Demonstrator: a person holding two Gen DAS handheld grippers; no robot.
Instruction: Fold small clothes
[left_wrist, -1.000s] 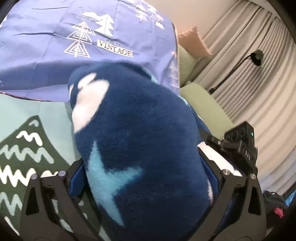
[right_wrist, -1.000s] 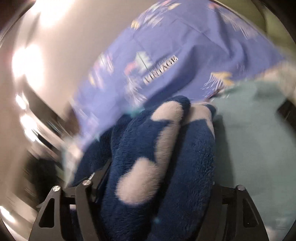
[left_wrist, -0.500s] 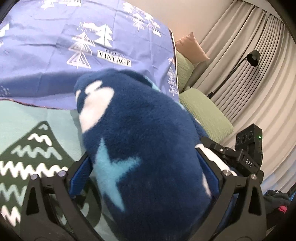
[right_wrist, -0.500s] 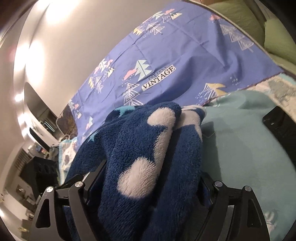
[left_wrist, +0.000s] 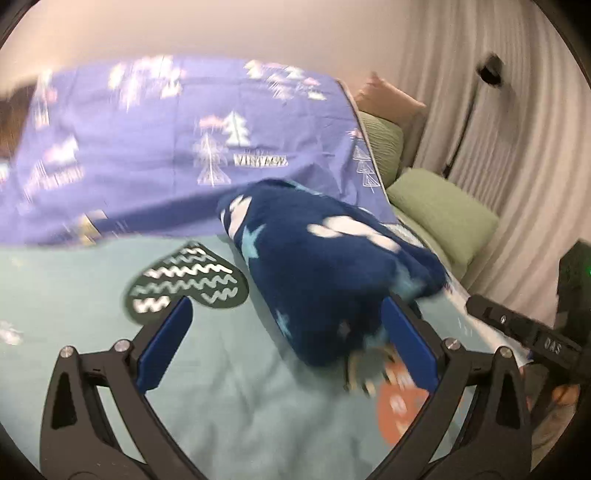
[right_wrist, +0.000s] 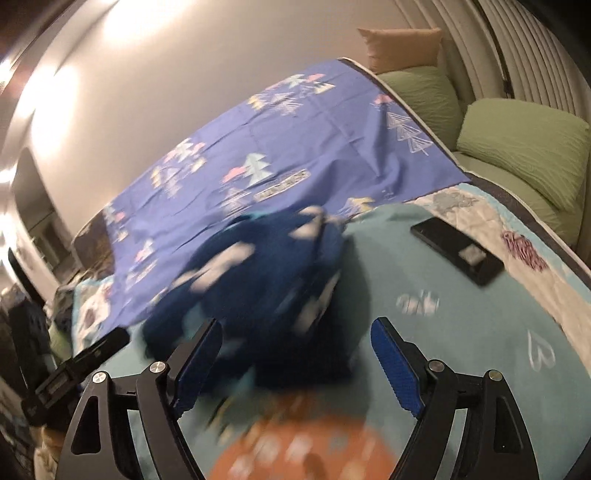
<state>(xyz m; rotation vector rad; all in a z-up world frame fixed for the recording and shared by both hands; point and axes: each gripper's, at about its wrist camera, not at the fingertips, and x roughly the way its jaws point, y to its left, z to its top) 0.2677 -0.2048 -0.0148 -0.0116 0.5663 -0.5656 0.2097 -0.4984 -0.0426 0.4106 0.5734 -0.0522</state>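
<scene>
Left wrist shows both grippers, left and right, fingers wide, holding nothing; fleece lies bundled on the bed. I'd regrip edges, flatten first.

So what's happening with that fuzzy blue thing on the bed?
A person is folding small clothes with a two-finger gripper in each hand. The fuzzy dark blue garment with white and light blue shapes lies bundled on the teal blanket. Both the left gripper and the right gripper are open, with nothing clamped between their fingers. The pictures are blurred. A black phone lies on the bed nearby.
</scene>
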